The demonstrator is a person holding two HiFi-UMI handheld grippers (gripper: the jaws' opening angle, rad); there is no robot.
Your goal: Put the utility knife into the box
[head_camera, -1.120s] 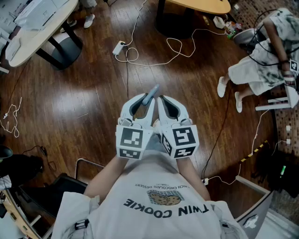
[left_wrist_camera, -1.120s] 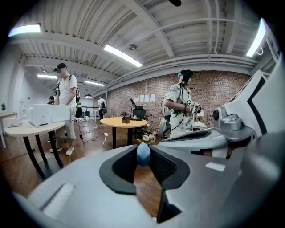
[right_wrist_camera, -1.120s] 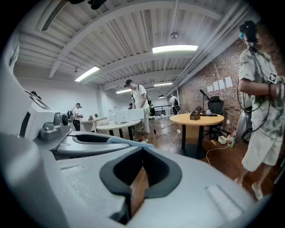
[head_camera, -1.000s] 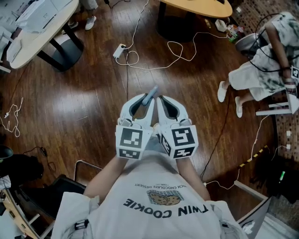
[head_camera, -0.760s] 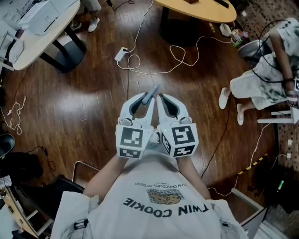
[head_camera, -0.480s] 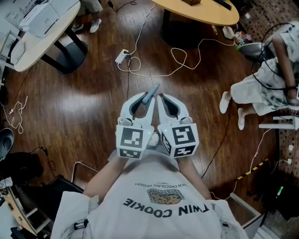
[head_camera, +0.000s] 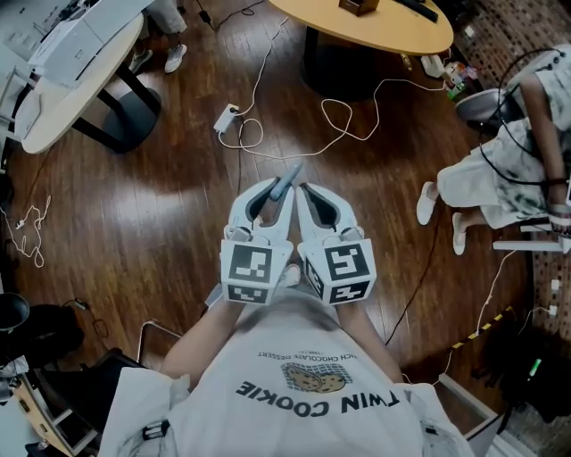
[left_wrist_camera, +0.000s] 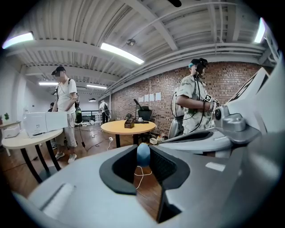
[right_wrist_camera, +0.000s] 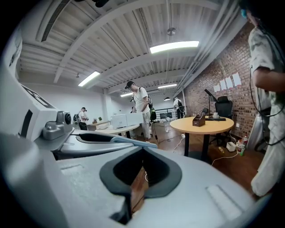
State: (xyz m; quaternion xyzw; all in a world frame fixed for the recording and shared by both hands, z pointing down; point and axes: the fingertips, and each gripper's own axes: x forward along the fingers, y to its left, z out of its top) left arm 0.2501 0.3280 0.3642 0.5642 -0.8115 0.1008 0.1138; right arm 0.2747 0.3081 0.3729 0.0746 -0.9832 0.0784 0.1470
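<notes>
My left gripper (head_camera: 280,186) is shut on a blue-grey utility knife (head_camera: 290,173), whose end pokes out past the fingertips. In the left gripper view the knife's rounded blue end (left_wrist_camera: 143,154) sits between the dark pads of the left gripper (left_wrist_camera: 143,165). My right gripper (head_camera: 304,189) is held close beside it on the right, and in its own view the right gripper (right_wrist_camera: 142,151) has its jaw tips together with nothing in them. A small brown box (head_camera: 355,7) stands on a round yellow table (head_camera: 393,27) ahead; the box (left_wrist_camera: 129,123) (right_wrist_camera: 198,120) shows in both gripper views.
White cables and a power strip (head_camera: 225,117) lie on the dark wooden floor between me and the round table. A white table (head_camera: 71,62) stands at the far left. A seated person (head_camera: 500,152) is at the right, a standing person (left_wrist_camera: 64,111) at the left.
Both grippers keep the same pose and grip. The floor has slid towards me: the round table and its box have come further into view at the top.
</notes>
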